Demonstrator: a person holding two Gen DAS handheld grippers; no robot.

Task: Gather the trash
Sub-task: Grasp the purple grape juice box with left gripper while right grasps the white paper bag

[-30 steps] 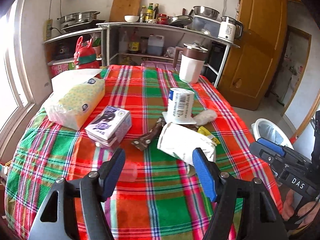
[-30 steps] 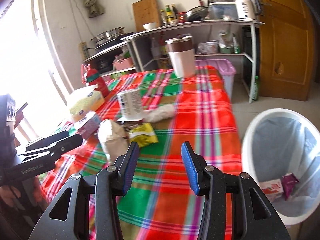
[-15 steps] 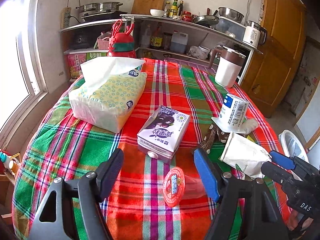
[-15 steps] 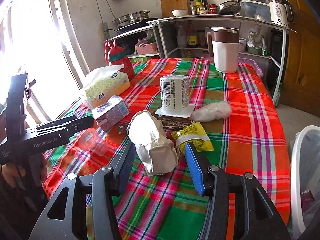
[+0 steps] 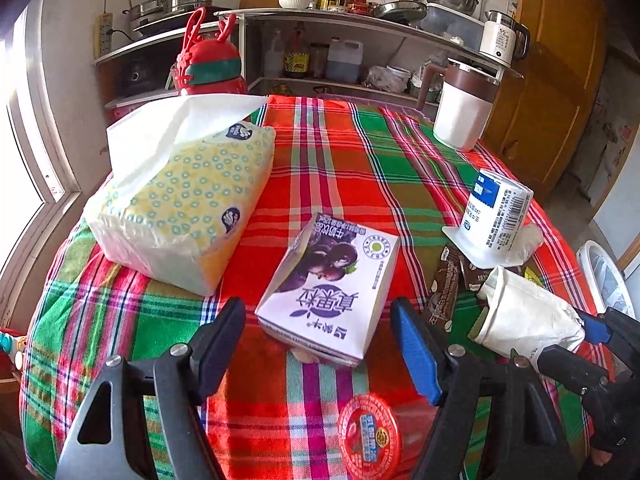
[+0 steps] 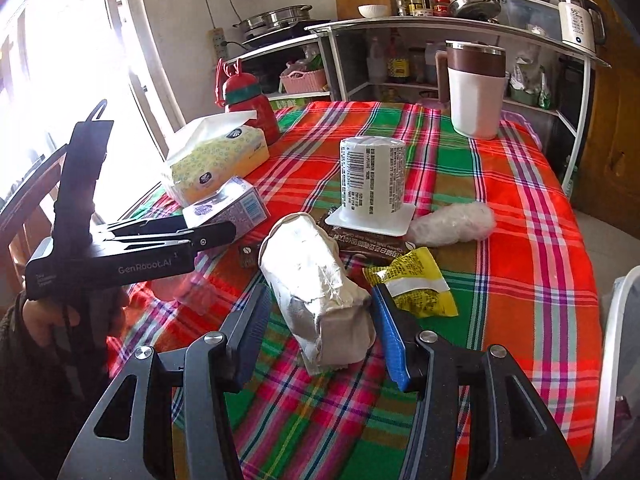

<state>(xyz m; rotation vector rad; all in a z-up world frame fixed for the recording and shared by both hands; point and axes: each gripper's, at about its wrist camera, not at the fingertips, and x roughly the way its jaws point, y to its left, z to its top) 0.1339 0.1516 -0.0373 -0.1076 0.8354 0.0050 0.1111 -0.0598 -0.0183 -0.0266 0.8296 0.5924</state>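
Observation:
My left gripper (image 5: 318,334) is open, its fingers on either side of the near end of a purple and white milk carton (image 5: 330,288) lying on the plaid table. A red-lidded jelly cup (image 5: 370,436) lies just below it. My right gripper (image 6: 316,330) is open around a crumpled white paper bag (image 6: 316,284), fingers not pressing it. Beyond lie a brown wrapper (image 6: 368,244), a yellow snack packet (image 6: 416,280), an upturned white yogurt cup (image 6: 372,178) and a balled plastic wrap (image 6: 454,224).
A tissue pack (image 5: 180,204), a red bottle (image 5: 210,64) and a white jug (image 5: 464,108) stand on the table (image 5: 340,152). A white trash bin (image 6: 618,360) stands off the table's right edge. Kitchen shelves (image 6: 400,28) line the back wall.
My left gripper swung left from the paper bag and closed in on the milk carton. My right gripper swung left from the bin side and moved in around the paper bag.

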